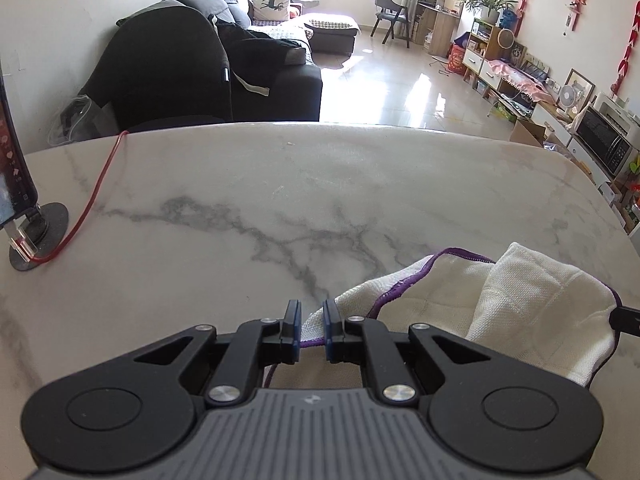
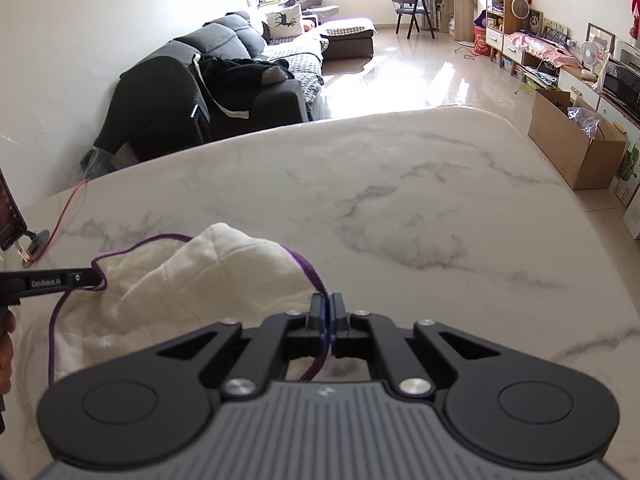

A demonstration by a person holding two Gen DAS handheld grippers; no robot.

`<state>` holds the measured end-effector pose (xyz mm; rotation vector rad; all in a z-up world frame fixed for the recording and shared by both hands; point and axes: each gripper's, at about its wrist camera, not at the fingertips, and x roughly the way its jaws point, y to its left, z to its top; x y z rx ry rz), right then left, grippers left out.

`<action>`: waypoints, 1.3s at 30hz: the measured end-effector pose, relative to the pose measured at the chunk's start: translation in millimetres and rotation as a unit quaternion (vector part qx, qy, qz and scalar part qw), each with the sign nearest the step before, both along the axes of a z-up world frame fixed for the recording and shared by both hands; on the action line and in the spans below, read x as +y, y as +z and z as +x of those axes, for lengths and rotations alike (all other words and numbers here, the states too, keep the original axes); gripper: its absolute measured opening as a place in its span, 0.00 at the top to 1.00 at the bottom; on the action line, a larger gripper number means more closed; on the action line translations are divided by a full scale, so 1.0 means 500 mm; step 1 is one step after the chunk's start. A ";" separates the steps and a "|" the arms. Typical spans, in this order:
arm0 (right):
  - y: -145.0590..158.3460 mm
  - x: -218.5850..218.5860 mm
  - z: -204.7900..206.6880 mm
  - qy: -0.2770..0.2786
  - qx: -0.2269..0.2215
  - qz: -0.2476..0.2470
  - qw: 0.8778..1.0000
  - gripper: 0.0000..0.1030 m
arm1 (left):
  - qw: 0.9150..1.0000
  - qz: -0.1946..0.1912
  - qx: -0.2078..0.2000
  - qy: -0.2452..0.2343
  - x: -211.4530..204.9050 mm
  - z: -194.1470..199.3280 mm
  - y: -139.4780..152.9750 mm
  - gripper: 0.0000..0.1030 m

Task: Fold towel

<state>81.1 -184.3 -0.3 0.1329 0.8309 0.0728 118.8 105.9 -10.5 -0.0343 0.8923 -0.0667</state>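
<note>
Right wrist view, right gripper (image 2: 329,322) angled down, pinching towel (image 2: 192,280) hem

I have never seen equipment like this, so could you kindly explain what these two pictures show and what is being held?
These are two handheld grasping tools, one in each of a person's hands, each with a camera looking along its fingers. One picture comes from the left tool, the other from the right tool. On the marble table lies a white towel with a purple hem. The right tool is shut on that hem. The left tool's fingers stand slightly apart with a towel corner between them; whether they pinch it is unclear. A phone on a stand with a red cable sits at the table's left edge.
</note>
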 end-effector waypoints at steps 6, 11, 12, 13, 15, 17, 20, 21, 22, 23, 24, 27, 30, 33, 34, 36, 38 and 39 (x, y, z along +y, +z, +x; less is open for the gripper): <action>0.017 -0.014 -0.022 -0.004 -0.007 0.002 1.000 0.97 | 1.000 -0.004 -0.014 -0.020 -0.003 -0.021 0.023 0.73; 0.023 -0.013 -0.032 0.001 -0.011 0.010 1.000 0.97 | 0.997 0.009 -0.048 -0.067 -0.030 -0.057 0.043 0.48; 0.024 -0.012 -0.033 0.002 -0.012 0.011 1.000 0.97 | 0.995 0.014 -0.057 -0.079 -0.037 -0.064 0.044 0.47; 0.024 -0.012 -0.035 0.003 -0.013 0.012 1.000 0.97 | 0.994 0.022 -0.063 -0.091 -0.046 -0.068 0.044 0.47; 0.025 -0.011 -0.037 0.004 -0.014 0.012 1.000 0.97 | 0.991 0.038 -0.070 -0.111 -0.063 -0.071 0.040 0.47; 0.026 -0.009 -0.039 0.005 -0.014 0.013 1.000 0.97 | 0.988 0.046 -0.072 -0.128 -0.081 -0.067 0.035 0.48; 0.027 -0.006 -0.042 0.007 -0.014 0.014 1.000 0.97 | 0.985 0.053 -0.078 -0.147 -0.108 -0.058 0.028 0.49; 0.027 -0.005 -0.043 0.007 -0.014 0.014 1.000 0.97 | 0.984 0.058 -0.080 -0.152 -0.117 -0.054 0.025 0.50; 0.027 -0.005 -0.043 0.007 -0.013 0.014 1.000 0.97 | 0.983 0.062 -0.080 -0.155 -0.123 -0.050 0.022 0.54; 0.027 -0.005 -0.043 0.007 -0.013 0.014 1.000 0.97 | 0.982 0.066 -0.079 -0.157 -0.129 -0.046 0.019 0.57; 0.027 -0.005 -0.043 0.008 -0.013 0.014 1.000 0.97 | 0.982 0.068 -0.076 -0.159 -0.134 -0.040 0.016 0.61; 0.028 -0.005 -0.043 0.008 -0.013 0.013 1.000 0.97 | 0.983 0.074 -0.065 -0.156 -0.144 -0.023 0.004 0.73; 0.028 -0.005 -0.043 0.009 -0.013 0.012 1.000 0.97 | 0.984 0.076 -0.056 -0.148 -0.147 -0.012 -0.005 0.82; 0.031 -0.003 -0.042 0.012 -0.015 0.009 1.000 0.97 | 0.987 0.070 -0.047 -0.136 -0.143 -0.004 -0.010 0.87; 0.032 -0.002 -0.042 0.013 -0.016 0.008 1.000 0.97 | 0.988 0.070 -0.047 -0.132 -0.141 -0.002 -0.009 0.88; 0.035 -0.001 -0.041 0.015 -0.018 0.006 1.000 0.97 | 0.989 0.073 -0.046 -0.124 -0.138 0.001 -0.007 0.88; 0.038 0.000 -0.041 0.014 -0.020 0.003 1.000 0.97 | 0.989 0.076 -0.045 -0.115 -0.133 0.006 -0.003 0.88; 0.039 0.000 -0.042 0.015 -0.021 0.001 1.000 0.97 | 0.990 0.076 -0.044 -0.109 -0.129 0.008 -0.002 0.88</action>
